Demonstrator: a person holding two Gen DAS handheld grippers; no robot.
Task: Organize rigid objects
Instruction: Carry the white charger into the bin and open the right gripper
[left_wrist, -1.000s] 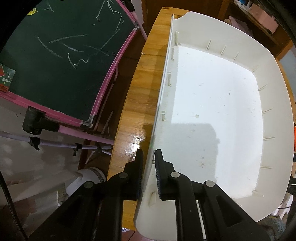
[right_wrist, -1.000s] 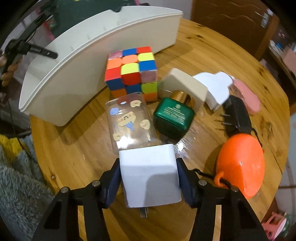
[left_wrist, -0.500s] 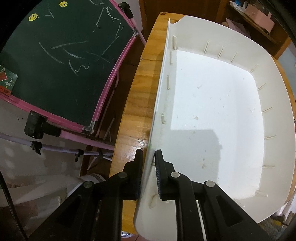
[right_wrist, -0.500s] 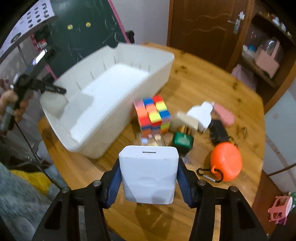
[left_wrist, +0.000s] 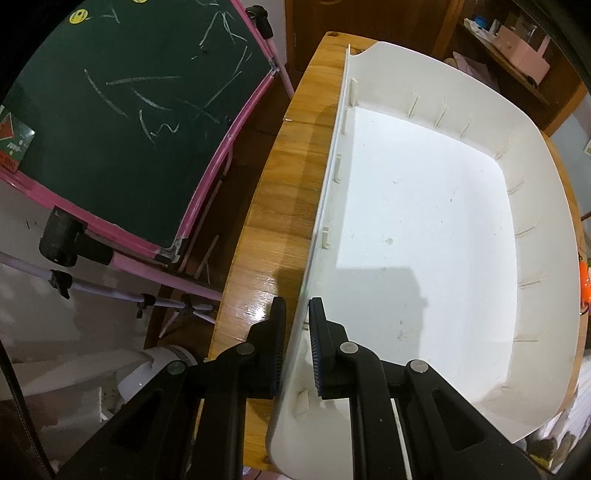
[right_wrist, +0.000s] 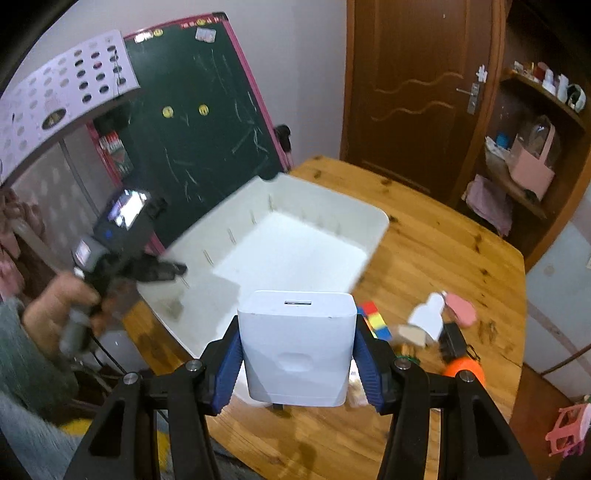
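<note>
A large white plastic bin (left_wrist: 424, 236) lies on the round wooden table (left_wrist: 284, 206), empty inside. My left gripper (left_wrist: 295, 321) is shut on the bin's near left wall, one jaw outside and one inside. In the right wrist view the bin (right_wrist: 295, 243) shows at centre, with the left gripper (right_wrist: 162, 267) on its left rim. My right gripper (right_wrist: 297, 354) is shut on a white charger block (right_wrist: 297, 347), held high above the table, near the bin's front edge. A Rubik's cube (right_wrist: 375, 323) peeks out right of the charger.
On the table right of the bin lie a white plug (right_wrist: 428, 314), a pink item (right_wrist: 461, 310), a black adapter (right_wrist: 452, 341), a beige block (right_wrist: 410, 334) and an orange case (right_wrist: 463, 369). A chalkboard (left_wrist: 122, 110) stands left of the table. A wooden door (right_wrist: 417, 85) is behind.
My right gripper has risen well above the table with the charger and swung toward the bin. The left gripper has kept its hold on the bin wall.
</note>
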